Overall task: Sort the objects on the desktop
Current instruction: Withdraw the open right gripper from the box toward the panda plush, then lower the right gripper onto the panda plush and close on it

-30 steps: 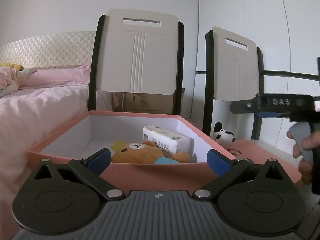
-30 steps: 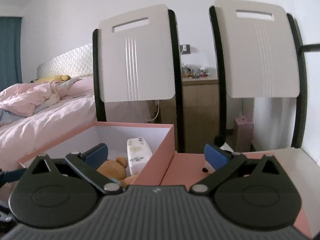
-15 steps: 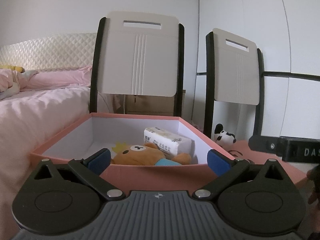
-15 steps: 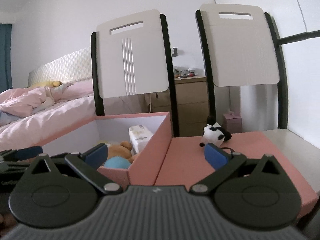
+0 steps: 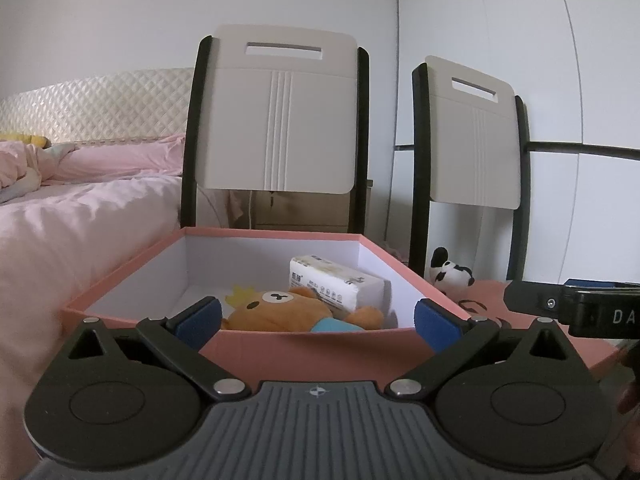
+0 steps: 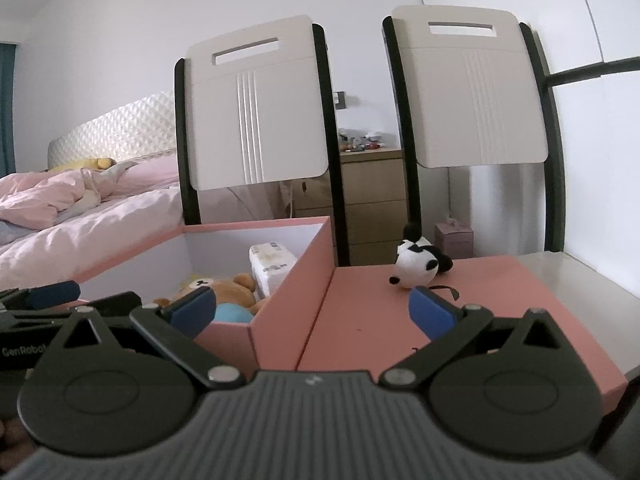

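An open pink box [image 5: 120, 286] [image 6: 288, 312] holds a brown bear plush [image 5: 280, 310] [image 6: 224, 292] and a white tissue pack [image 5: 336, 282] [image 6: 272, 266]. A small panda plush [image 6: 418, 266] [image 5: 450, 274] lies on the flat pink lid [image 6: 400, 332] right of the box. My left gripper [image 5: 318, 320] hangs open just before the box's near wall, nothing between its fingers. Open and empty too, my right gripper [image 6: 312, 312] faces the box's right corner, the panda beyond its right fingertip [image 6: 432, 314]. Each gripper shows at the edge of the other's view.
Two folding chairs [image 5: 280, 120] [image 6: 468, 92] stand behind the box. A bed with pink bedding [image 5: 80, 220] [image 6: 80, 208] fills the left. A wooden drawer chest [image 6: 372, 200] and a small pink carton [image 6: 454, 236] stand behind. The pale tabletop [image 6: 580, 280] shows at right.
The right gripper has dropped lower and shifted right, bringing the panda plush and pink lid into its view. The left gripper stays nearly where it was, both staying open.
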`<state>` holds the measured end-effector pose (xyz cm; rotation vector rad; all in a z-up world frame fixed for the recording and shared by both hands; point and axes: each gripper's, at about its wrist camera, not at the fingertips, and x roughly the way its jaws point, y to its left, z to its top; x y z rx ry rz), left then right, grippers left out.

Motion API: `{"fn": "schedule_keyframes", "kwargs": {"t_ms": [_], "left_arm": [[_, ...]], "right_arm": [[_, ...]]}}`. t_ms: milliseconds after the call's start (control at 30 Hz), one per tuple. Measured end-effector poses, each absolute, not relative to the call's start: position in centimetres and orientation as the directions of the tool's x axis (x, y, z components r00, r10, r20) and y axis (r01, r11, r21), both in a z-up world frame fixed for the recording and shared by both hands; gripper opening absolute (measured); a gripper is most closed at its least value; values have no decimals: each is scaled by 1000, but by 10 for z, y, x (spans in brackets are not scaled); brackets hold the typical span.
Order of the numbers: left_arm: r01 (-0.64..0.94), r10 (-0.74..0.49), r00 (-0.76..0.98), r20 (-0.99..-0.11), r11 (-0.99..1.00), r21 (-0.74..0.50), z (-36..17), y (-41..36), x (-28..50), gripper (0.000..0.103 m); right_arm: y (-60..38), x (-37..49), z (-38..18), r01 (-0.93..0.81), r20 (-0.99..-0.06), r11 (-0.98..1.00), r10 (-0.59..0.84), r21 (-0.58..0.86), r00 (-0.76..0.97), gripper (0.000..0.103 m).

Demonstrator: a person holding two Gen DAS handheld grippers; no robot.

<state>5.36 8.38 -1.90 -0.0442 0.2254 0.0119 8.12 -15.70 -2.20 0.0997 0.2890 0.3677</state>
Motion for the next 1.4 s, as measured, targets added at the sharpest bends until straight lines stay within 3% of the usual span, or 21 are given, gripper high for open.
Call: {"fn": "schedule_keyframes", "kwargs": {"t_ms": [800,1233,1400], "left_arm": [[-10,-1,976,-220,999,-48,-17,84,52,103],[-13,0,977,-214,998,-60,-16,83,51,103],[-13,1,977,-214,998,-57,-17,82,52,103]], "right_arm": [[-166,90,-15,-342,-252,920,382,190,889,103],[-187,194,13,-260,-333,939,326,228,885,103],[-188,249,-5,-219,-377,944,303,248,875,103]]}}
